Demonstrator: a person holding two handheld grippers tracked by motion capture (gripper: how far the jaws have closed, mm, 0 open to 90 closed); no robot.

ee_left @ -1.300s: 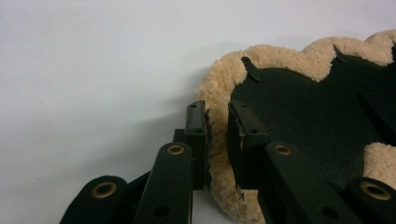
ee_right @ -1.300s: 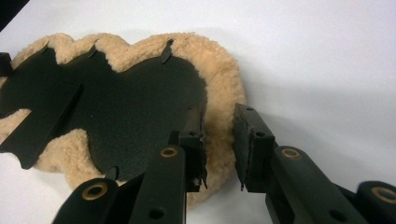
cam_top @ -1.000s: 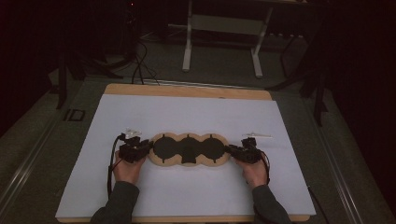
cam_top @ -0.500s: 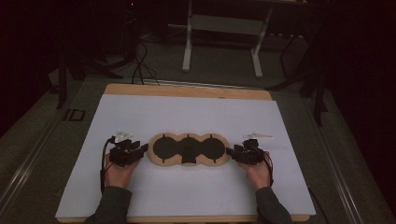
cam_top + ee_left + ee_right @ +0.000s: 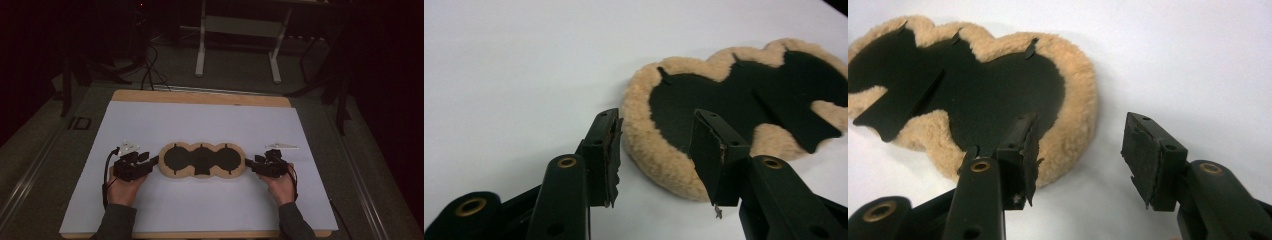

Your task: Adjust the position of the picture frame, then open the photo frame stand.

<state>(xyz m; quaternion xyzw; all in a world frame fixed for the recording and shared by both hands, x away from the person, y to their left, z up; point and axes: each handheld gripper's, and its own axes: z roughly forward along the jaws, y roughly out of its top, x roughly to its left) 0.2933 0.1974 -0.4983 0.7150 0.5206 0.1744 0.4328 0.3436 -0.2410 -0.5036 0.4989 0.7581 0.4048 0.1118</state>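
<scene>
**A:** Where's the piece right now?

**B:** The fleece pad (image 5: 202, 160) lies flat on the white sheet (image 5: 200, 125) over my desk (image 5: 200, 97), near the front, about midway between my two hands. Three tan, woolly lobes in a row with a black lining on top.

**A:** And your claws?

**B:** My left claw (image 5: 659, 150) sits at the pad's left end, jaws just opened wide; the fleece edge lies in the gap, but neither pad presses on it. My right claw (image 5: 1080, 155) is at the right end, just opened as well. One jaw hangs over the rim, the other over bare sheet. Nothing held.

**A:** How will it handle?

**B:** Light and floppy, I'd say. Soft pile, thin backing, so it should sag if lifted by one end. Not fragile, not slippery; the fuzz should give my pads plenty of bite.

**A:** Best place to grab?

**B:** The outer rim of each end lobe, pinching fleece and lining together, both ends at once so it stays stretched.
</scene>
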